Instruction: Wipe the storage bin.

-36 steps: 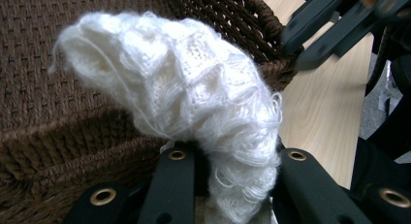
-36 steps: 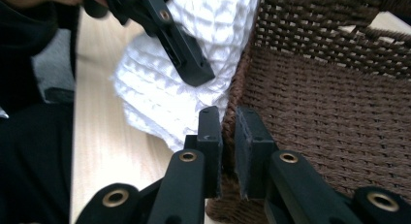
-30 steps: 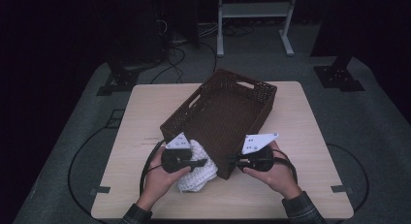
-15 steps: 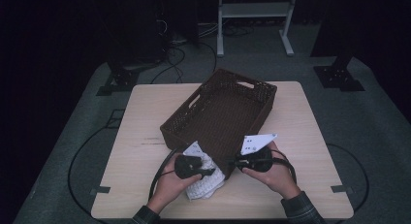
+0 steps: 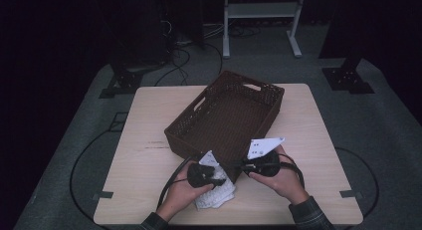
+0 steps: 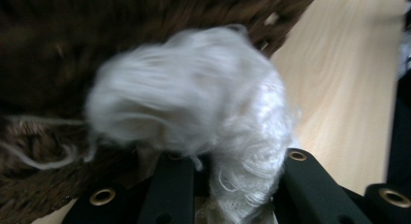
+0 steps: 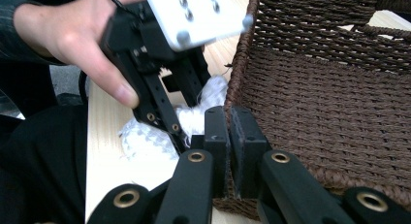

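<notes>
My left gripper (image 6: 228, 185) clamped on white fluffy cloth (image 6: 194, 112), my right gripper (image 7: 231, 136) pinched shut on brown wicker basket (image 7: 329, 103) rim corner, cloth just beside basket on wooden table (image 5: 149, 115).

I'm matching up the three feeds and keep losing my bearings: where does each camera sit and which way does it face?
High view: above the person's side, facing forward and down on the table; both hands show.
Left gripper view: rides the left gripper, facing the white fluffy cloth in its jaws.
Right gripper view: rides the right gripper, clamped on the wicker basket rim.
All share basket and cloth.
</notes>
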A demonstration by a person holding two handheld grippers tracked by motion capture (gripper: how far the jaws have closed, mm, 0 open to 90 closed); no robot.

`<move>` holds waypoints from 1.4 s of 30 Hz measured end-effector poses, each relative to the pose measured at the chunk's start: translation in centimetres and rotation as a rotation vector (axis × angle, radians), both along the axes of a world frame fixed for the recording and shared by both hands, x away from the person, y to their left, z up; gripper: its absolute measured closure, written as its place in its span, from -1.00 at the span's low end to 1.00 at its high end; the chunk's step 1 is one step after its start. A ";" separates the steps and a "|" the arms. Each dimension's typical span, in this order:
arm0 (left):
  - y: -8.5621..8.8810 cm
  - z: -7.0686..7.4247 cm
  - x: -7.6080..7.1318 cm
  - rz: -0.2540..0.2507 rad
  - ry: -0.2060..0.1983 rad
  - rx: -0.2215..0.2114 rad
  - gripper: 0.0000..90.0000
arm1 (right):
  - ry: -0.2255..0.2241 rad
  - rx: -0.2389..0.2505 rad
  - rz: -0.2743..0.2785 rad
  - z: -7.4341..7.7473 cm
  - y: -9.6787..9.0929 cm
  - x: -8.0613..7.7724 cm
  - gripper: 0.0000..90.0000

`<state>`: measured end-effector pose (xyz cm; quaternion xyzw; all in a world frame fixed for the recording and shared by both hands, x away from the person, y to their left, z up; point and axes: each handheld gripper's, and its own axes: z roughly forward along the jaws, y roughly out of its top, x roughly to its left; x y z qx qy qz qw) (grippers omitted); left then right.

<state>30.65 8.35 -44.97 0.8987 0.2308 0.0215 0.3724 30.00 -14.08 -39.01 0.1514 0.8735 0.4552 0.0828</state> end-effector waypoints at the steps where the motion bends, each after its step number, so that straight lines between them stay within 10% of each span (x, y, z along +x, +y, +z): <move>1: 0.0 0.3 -0.1 -0.006 -0.002 -0.015 0.67 | 0.001 0.000 0.000 0.0 0.0 0.0 0.90; 18: 1.7 5.4 -1.2 -0.003 -0.074 -0.164 0.66 | 0.002 0.001 0.002 0.0 0.0 0.0 0.90; 42: 12.9 3.4 0.6 0.270 -0.060 -0.055 0.65 | -0.021 0.025 -0.054 0.3 -1.4 -0.2 0.86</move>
